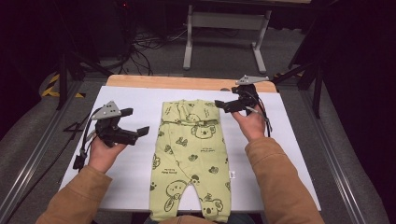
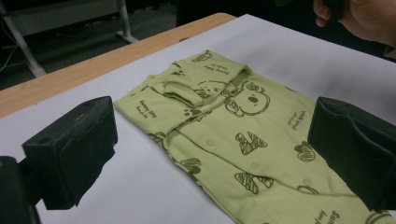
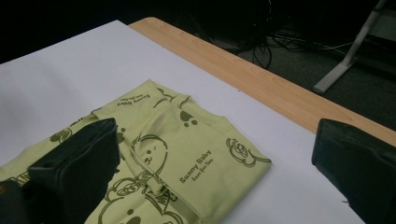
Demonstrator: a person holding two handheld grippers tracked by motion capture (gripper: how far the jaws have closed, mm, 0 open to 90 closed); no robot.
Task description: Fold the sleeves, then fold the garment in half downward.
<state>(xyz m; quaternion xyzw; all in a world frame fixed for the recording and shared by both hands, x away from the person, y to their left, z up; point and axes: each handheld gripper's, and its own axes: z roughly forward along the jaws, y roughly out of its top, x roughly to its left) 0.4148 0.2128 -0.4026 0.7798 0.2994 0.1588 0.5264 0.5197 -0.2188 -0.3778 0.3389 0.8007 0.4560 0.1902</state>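
One tabletop fills the middle of the high view, covered by a white sheet with a wooden strip along its far edge. One garment lies flat on it, centre frame: a light green baby romper printed with dark bear figures, its sleeves folded in across the chest and its two legs reaching the bottom edge of the frame. Two tongs are held above the sheet, one in each hand. The left tongs, at the left of the frame, stand wide apart just beside the romper's left edge, holding nothing. The right tongs, upper right of centre, also stand wide and hold nothing, near the romper's top right corner.
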